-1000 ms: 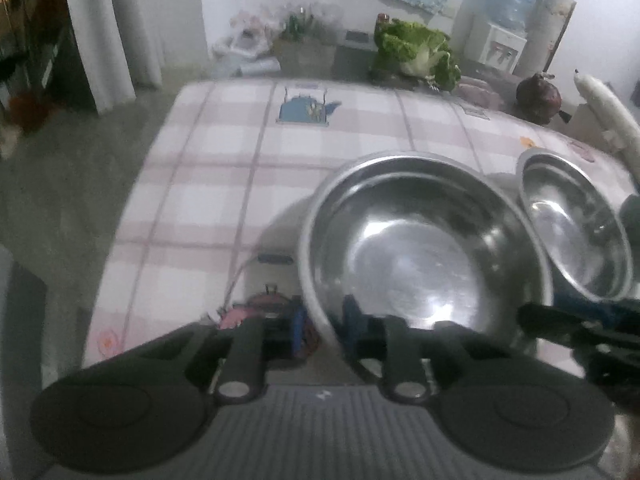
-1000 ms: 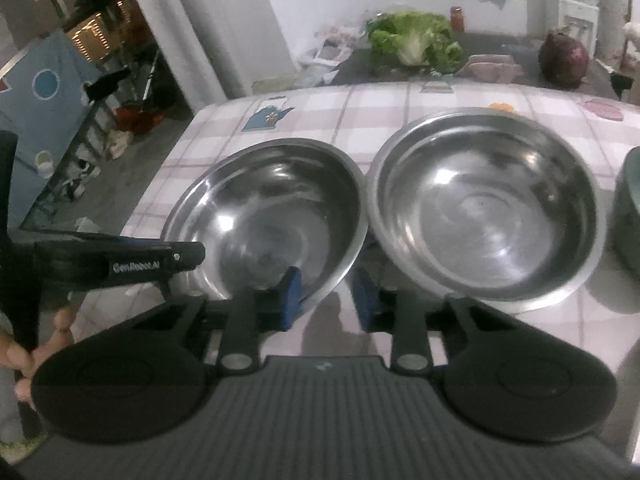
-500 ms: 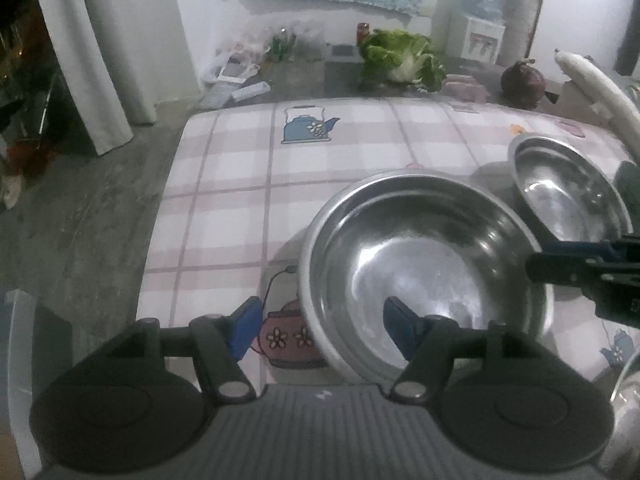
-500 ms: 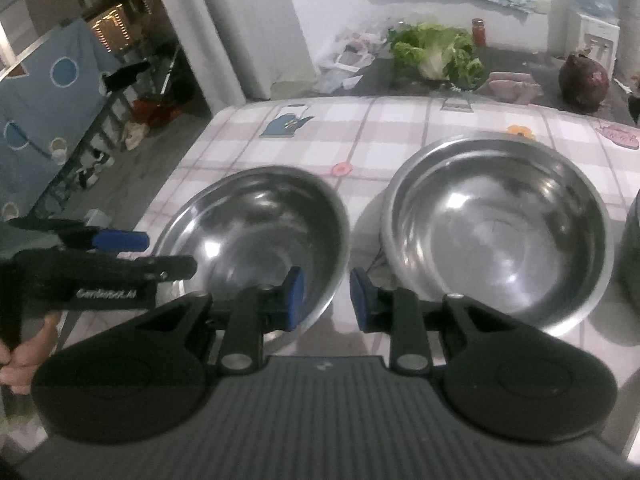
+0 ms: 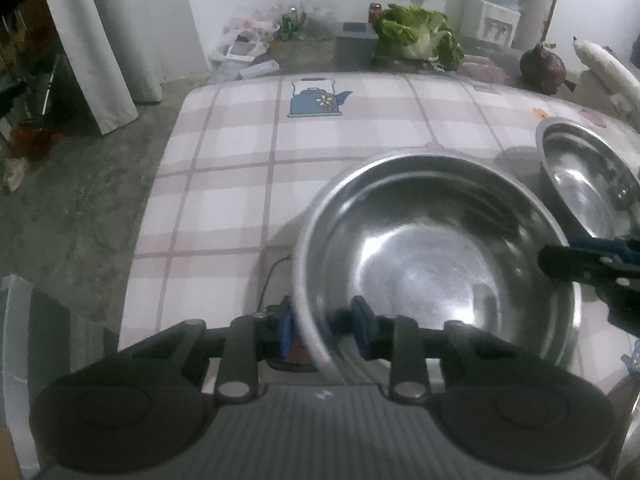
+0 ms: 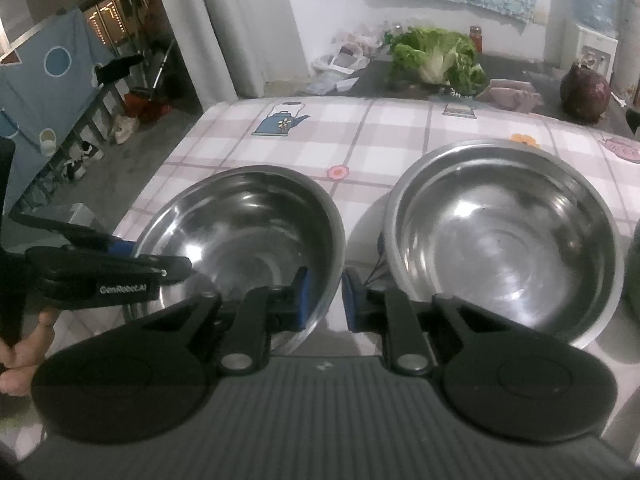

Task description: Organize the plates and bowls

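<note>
On the checked tablecloth (image 6: 360,136) two steel bowls sat side by side, close but apart: the left bowl (image 6: 248,232) near the table's left edge and the right bowl (image 6: 504,240) beyond it to the right. At the near left rim of the left bowl (image 5: 436,256), the left gripper (image 5: 320,328) straddled the wall, one blue pad outside and the other inside, both fingers drawn close to the metal; whether the pads actually pressed the rim could not be told. The right gripper (image 6: 324,296) was positioned at the near right rim of the same bowl, its left pad against the outer wall and its right pad over the cloth in the gap between the bowls, with the fingers a narrow gap apart and clamped on nothing. From the left wrist view, the right bowl (image 5: 588,184) was partly cut off at the frame edge. A lettuce (image 6: 436,60) and a dark round vegetable (image 6: 584,94) lay on the far counter behind the table.
</note>
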A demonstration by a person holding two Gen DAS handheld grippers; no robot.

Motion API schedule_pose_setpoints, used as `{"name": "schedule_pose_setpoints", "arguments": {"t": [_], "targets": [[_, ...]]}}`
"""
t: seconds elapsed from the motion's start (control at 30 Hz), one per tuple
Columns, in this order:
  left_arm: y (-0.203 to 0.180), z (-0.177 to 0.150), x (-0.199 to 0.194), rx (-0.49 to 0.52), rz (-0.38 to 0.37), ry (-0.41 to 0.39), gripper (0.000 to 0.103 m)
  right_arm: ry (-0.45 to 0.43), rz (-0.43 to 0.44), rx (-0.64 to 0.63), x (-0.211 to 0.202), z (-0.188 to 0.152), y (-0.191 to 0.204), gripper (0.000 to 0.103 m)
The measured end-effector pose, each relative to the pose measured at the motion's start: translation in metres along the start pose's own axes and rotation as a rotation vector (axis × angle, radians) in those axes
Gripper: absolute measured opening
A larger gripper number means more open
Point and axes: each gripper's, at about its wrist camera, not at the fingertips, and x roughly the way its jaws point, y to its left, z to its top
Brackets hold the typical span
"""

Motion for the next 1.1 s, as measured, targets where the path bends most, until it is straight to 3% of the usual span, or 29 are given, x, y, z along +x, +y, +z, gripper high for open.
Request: {"name": "schedule_pose_setpoints", "arguments": {"t": [0.5, 1.1], "targets": [[-0.002, 0.004, -0.023, -0.008, 0.03, -0.049, 0.03, -0.031, 0.003, -0.005, -0.014, 0.007, 0.005, 0.015], [-0.02, 0.017, -0.078, 0.023, 0.038, -0.146, 0.03, -0.107, 0.034, 0.008, -0.075, 0.018, 0.002, 0.016]]}}
